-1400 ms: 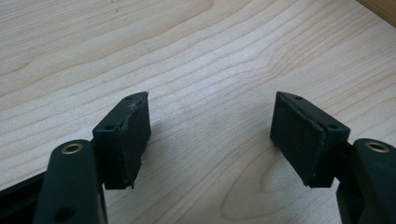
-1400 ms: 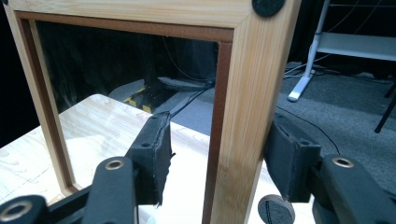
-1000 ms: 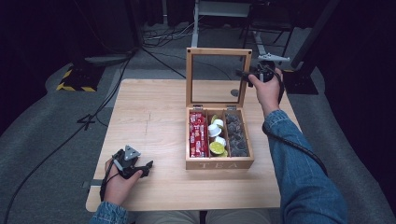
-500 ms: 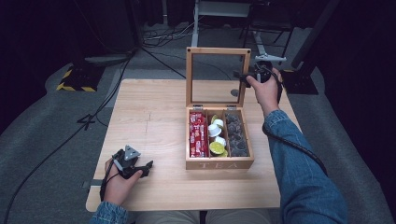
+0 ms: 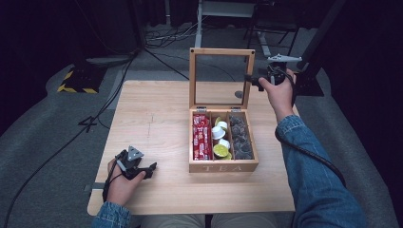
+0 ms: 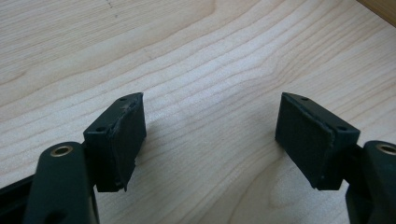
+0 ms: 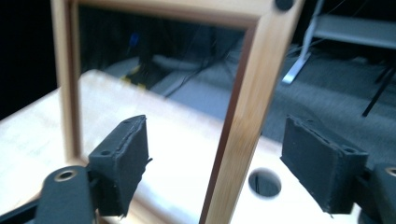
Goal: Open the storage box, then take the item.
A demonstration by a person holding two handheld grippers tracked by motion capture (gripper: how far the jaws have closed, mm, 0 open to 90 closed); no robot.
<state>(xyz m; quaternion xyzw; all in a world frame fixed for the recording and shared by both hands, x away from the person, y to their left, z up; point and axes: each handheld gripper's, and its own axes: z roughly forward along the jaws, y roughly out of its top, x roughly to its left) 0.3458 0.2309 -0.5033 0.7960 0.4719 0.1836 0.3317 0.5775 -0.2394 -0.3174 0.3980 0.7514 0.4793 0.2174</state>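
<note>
A wooden tea box [image 5: 223, 166] stands on the table with its glass-paned lid [image 5: 221, 51] raised upright. My right gripper [image 5: 254, 81] is held at the lid's right edge. In the right gripper view the right gripper [image 7: 217, 135] is open, with the lid's right frame rail [image 7: 245, 107] standing between the jaws and clear gaps on both sides. My left gripper [image 5: 144, 169] rests low at the table's front left. In the left gripper view the left gripper [image 6: 212, 112] is open over bare wood.
Inside the box lie red packets [image 5: 201, 137], white and green pods [image 5: 220, 140] and dark bags [image 5: 241, 137] in three compartments. A round hole [image 5: 238, 94] sits in the table [image 5: 157, 118] behind the box. Cables run over the floor beyond.
The right gripper has shifted only slightly at the lid's right edge. The lid stands as before and the left gripper has stayed put.
</note>
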